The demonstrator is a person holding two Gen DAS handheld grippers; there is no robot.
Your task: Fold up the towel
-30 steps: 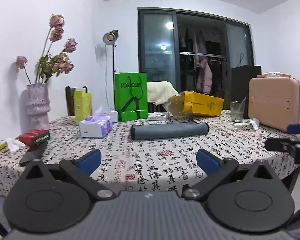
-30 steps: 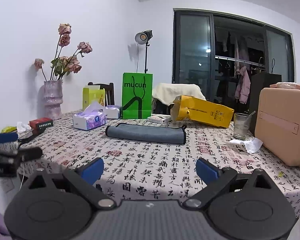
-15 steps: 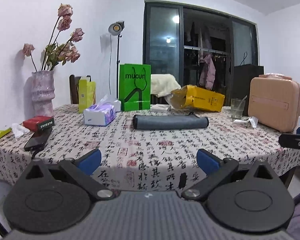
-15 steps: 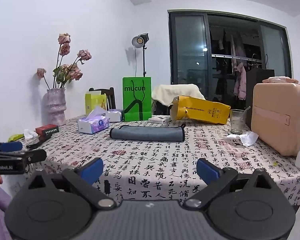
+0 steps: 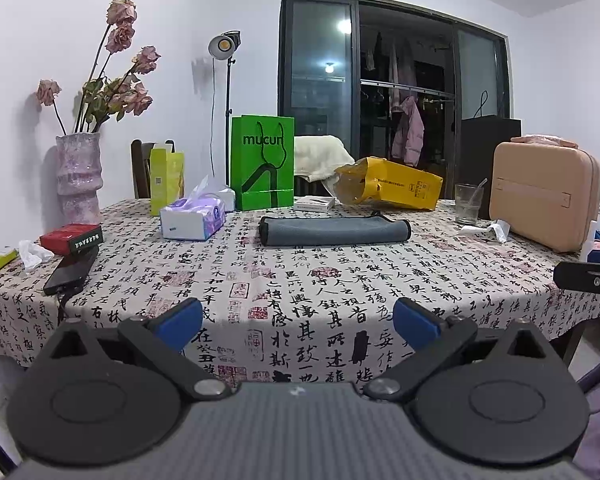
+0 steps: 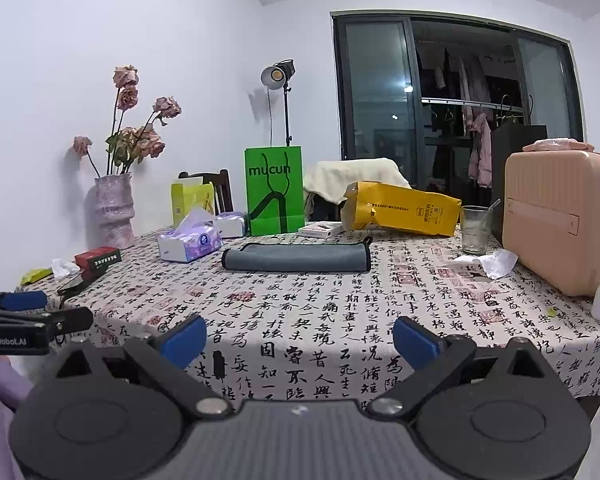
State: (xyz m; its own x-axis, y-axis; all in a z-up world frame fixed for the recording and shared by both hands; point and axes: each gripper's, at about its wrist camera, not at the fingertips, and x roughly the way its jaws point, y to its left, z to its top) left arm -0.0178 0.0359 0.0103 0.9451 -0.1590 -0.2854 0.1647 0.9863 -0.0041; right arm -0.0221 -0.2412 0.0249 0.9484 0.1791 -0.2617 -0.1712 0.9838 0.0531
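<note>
The grey towel [image 5: 334,231] lies flat on the patterned tablecloth [image 5: 340,280] as a long, narrow, already doubled-over strip, just above the middle of the left wrist frame. Its long axis runs left to right across both views, so it presents its broad side, not an end, to either tool. In the right wrist view the towel [image 6: 296,257] sits slightly left of centre and above it, with a small dark loop at its right end.

The left gripper [image 5: 298,324] is spread wide with nothing between its blue pads, low in the frame near the table's front edge, well apart from the towel. The right gripper [image 6: 300,338] is likewise spread and empty, also at the near edge. The towel lies almost straight ahead of the left tool and ahead and a little leftward of the right one; neither looks clearly nearer. Judging from this, each tool would likely take its own end of the strip.

Around the towel stand a tissue box [image 5: 192,222] to its left, a green bag [image 5: 263,162] and yellow bag [image 5: 392,184] behind, and a glass [image 5: 468,203] and pink case [image 5: 544,196] toward the right edge.
</note>
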